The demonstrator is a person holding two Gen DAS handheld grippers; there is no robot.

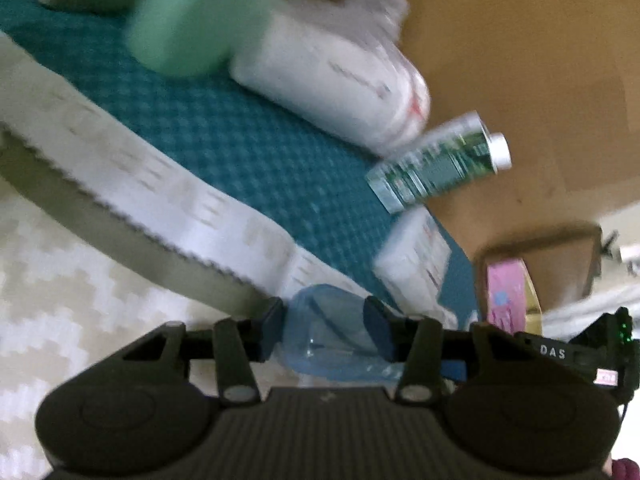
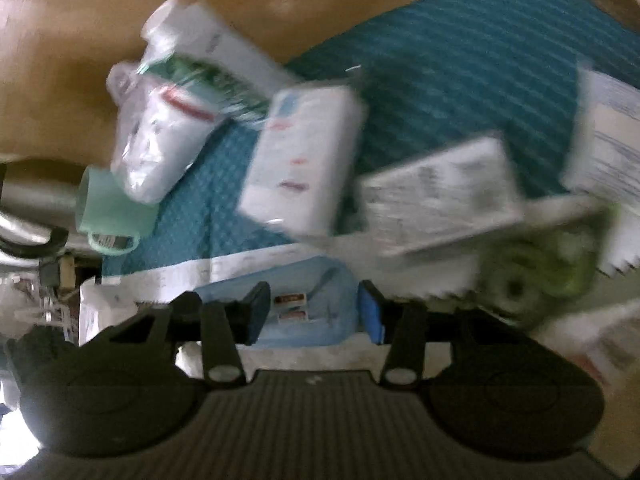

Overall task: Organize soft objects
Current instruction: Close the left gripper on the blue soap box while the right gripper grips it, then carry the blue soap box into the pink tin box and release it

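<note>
My left gripper [image 1: 326, 330] holds one part of a clear blue plastic bag [image 1: 332, 336] between its fingers at the corner of the teal cloth [image 1: 240, 152]; my right gripper [image 2: 314, 308] has the same bag [image 2: 304, 300] between its half-open fingers, whether gripped I cannot tell. White soft packs [image 1: 340, 80] lie along the cloth's far edge.

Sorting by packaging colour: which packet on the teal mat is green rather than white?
The mint-green pack at the mat's far end; the bagged roll and small box are white.
</note>
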